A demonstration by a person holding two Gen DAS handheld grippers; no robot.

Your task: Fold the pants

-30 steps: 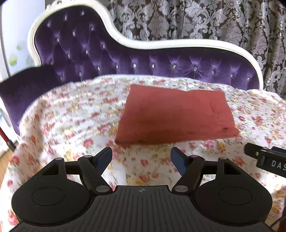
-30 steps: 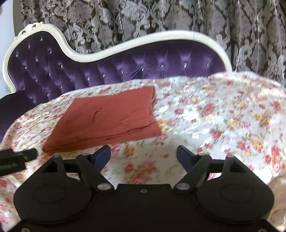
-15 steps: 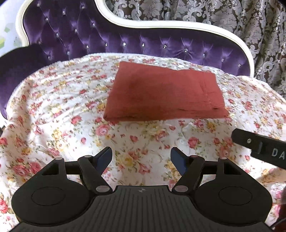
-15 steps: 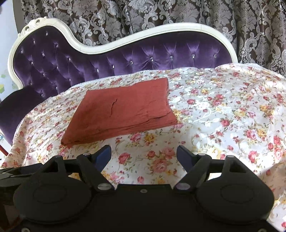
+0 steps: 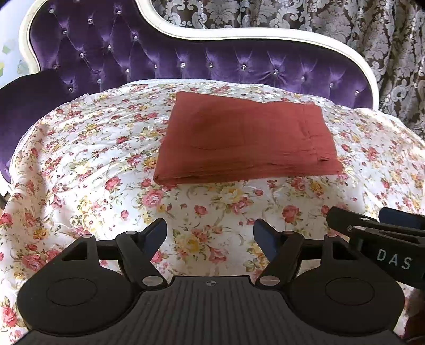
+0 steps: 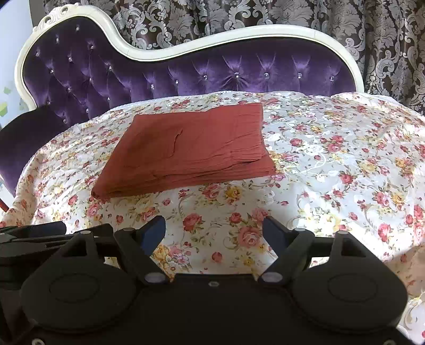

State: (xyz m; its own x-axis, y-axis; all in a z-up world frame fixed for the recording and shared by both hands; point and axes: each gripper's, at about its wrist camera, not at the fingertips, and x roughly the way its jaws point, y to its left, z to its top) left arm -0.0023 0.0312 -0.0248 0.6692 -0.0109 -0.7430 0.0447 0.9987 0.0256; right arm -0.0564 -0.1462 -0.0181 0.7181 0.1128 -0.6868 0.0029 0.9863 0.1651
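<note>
- Rust-red pants [image 5: 244,140], folded into a flat, neat rectangle of several stacked layers.
- Lies on the floral bedspread [image 5: 87,164], toward its back edge, near the purple tufted backrest [image 5: 212,63].
- Layered edges visible along the front and right sides; slight crease across the top layer.
- Well clear of the bedspread's front edge, lying flat, nothing touching it.

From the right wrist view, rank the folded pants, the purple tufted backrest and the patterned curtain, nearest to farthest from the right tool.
1. Folded rust-red pants: lying on the floral sheet, ahead and left of the open right tool.
2. Purple tufted backrest: rising behind the sheet's far edge.
3. Patterned curtain: hanging behind the backrest, across the top.
</note>
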